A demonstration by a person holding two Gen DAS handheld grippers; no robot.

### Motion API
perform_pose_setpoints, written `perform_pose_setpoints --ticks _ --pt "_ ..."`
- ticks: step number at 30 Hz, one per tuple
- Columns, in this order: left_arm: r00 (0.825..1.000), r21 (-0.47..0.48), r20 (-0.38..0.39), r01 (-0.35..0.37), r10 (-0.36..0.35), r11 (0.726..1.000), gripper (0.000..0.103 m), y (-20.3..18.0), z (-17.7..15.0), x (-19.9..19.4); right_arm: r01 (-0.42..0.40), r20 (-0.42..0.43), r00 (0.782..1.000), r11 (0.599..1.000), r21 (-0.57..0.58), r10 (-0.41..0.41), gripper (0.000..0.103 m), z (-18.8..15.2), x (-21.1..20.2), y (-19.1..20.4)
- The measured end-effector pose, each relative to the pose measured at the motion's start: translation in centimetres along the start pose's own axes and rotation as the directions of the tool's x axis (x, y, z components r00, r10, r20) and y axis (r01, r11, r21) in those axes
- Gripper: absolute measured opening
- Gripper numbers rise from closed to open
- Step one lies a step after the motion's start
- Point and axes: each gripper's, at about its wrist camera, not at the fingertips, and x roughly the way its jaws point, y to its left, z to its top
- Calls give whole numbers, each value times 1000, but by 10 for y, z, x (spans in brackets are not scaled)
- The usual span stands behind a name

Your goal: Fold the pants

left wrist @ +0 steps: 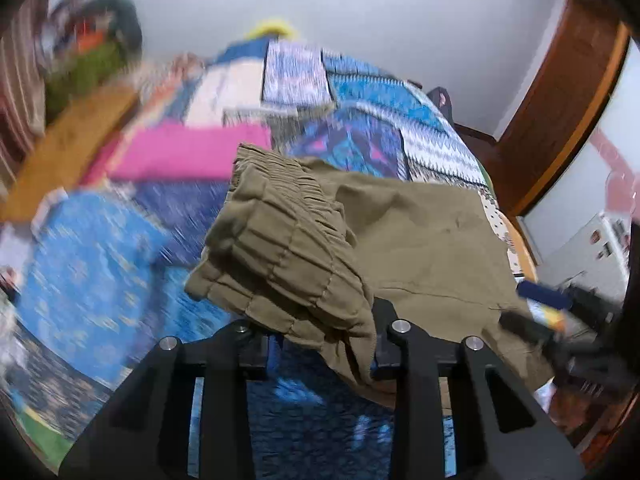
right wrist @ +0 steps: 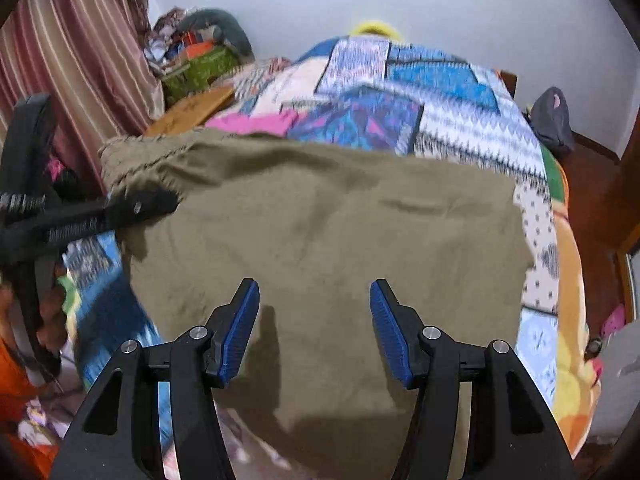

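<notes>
Olive-khaki cotton pants (right wrist: 320, 240) lie spread over the patchwork quilt (right wrist: 440, 92) on the bed. At nine o'clock in the right wrist view, the left gripper (left wrist: 320, 344), pitched steeply downward, clenches their gathered elastic waistband (left wrist: 280, 248), lifted off the quilt. Right gripper (right wrist: 314, 328) hovers over the fabric, jaws apart, grasping nothing. No writing is legible.

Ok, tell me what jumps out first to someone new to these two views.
The olive pants dominate, spread across the patchwork bedspread. In the left wrist view their gathered waistband is bunched and lifted in the left gripper, which is shut on it. The right gripper hovers open over the flat cloth, blue pads apart.
</notes>
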Motion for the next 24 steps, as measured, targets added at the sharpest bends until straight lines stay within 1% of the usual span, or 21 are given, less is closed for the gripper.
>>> perform_pose_setpoints --ticks 2,4,7,9,11,13,14,15,17,18,22,24 --pt "997 43 56 -48 45 998 29 2 3 -15 7 14 1000 1000 -24 -6 54 11 5 8" --pt "992 63 99 -83 76 995 29 4 5 -29 14 -5 1000 998 -63 -15 54 20 18 18" --pt "980 95 163 -130 114 987 28 10 5 -53 -28 -79 997 993 -116 19 54 27 45 40" --pt "975 104 184 -143 122 984 27 13 4 -64 -76 -132 990 986 -145 56 54 26 62 55" --pt "971 111 195 -162 138 981 27 14 2 -69 -131 -194 976 978 -164 98 54 22 79 72" --pt "970 118 193 -172 147 978 26 15 0 -69 -135 -207 973 974 -180 97 54 19 83 78" --pt "969 122 195 -177 151 977 26 14 -1 -70 -115 -200 977 972 -207 73 54 18 83 83" --pt "967 130 200 -187 159 974 26 11 -2 -70 -113 -198 978 971 -211 71 54 18 81 84" --pt "963 147 212 -199 166 969 26 9 -3 -73 -136 -183 978 976 -171 104 54 16 70 77" --pt "963 153 217 -197 162 968 26 8 -3 -76 -135 -174 979 978 -161 107 54 16 65 73" --pt "959 184 239 -201 155 962 26 -3 -4 -80 -90 -93 992 989 -117 79 54 2 27 47" --pt "956 204 251 -204 151 957 26 -12 -3 -82 -43 -62 997 995 -88 37 54 -10 7 30"
